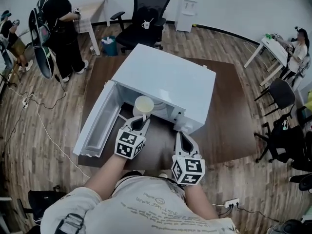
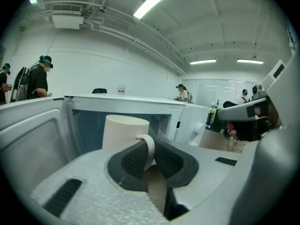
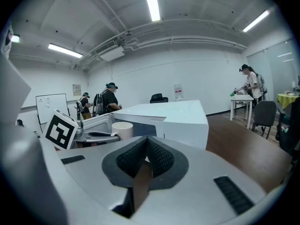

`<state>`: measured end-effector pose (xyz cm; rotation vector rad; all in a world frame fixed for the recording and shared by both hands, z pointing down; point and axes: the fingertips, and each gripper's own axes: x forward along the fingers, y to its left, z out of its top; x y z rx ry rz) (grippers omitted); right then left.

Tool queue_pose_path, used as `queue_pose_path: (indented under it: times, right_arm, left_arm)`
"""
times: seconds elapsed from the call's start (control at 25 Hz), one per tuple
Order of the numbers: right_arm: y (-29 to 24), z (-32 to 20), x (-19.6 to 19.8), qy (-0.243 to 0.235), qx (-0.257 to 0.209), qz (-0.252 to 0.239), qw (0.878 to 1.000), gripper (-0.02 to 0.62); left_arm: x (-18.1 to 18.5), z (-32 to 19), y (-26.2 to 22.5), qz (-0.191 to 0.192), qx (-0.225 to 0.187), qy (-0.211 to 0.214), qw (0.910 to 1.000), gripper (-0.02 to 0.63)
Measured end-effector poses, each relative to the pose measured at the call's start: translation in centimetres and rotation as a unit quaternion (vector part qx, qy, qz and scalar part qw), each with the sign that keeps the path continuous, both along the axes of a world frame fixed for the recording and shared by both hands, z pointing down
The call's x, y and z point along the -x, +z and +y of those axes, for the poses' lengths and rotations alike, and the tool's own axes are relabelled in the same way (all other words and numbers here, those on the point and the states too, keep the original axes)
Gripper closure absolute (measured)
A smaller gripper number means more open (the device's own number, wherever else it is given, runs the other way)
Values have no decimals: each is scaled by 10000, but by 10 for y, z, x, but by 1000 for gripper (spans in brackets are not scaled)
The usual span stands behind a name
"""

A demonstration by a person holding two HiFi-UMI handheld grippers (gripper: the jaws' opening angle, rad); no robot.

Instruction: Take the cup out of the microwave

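Left gripper view shows the cream cup (image 2: 123, 131) in the middle of the frame. Its handle (image 2: 150, 146) points toward the camera and sits between the two dark pads of the left gripper (image 2: 149, 150), whose jaws pinch that handle from both sides. The cup body rises just beyond the jaw tips, in front of the shadowed cavity of the microwave (image 2: 140, 108).

In the head view the cup (image 1: 143, 106) is at the mouth of the white microwave (image 1: 168, 79), near the centre of the frame, with the left gripper (image 1: 139, 124) directly below it. Whether the cup rests on the cavity floor or is raised off it cannot be told. The microwave door (image 1: 96, 126) is swung open toward the lower left.

The right gripper (image 1: 181, 133) is right of centre, its tip just before the microwave's front right part and apart from the cup. In the right gripper view its jaws (image 3: 146, 156) are pressed together with nothing between them, and the cup (image 3: 122, 128) shows to their upper left.

The microwave stands on a dark brown bench (image 1: 235, 116) over a wood floor (image 1: 29, 145).
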<state>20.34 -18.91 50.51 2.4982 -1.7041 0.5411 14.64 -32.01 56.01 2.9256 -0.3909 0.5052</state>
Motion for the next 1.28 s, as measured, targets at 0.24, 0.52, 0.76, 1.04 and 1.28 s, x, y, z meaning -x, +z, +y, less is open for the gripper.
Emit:
queue_pose_path:
  times: [0.24, 0.52, 0.76, 1.04, 1.28]
  right_arm:
    - [-10, -16, 19, -556, -326, 7, 9979, 580]
    - [-19, -30, 41, -959, -497, 45, 9941, 581]
    - [-20, -34, 58, -1171, -510, 7, 9918, 581]
    - [-20, -31, 62, -1160, -464, 35, 9922, 581]
    - [-18, -27, 64, -1114, -433, 73, 9928, 581]
  left_arm:
    - [26, 27, -32, 211, -170, -144, 9995, 557]
    - [49, 46, -56, 409, -173, -311, 9985, 557]
    - [63, 54, -60, 508, -164, -358, 9979, 557]
    - [70, 56, -63, 621, -66, -392, 9973, 557]
    - [71, 60, -59, 688, 91, -334, 9970, 557]
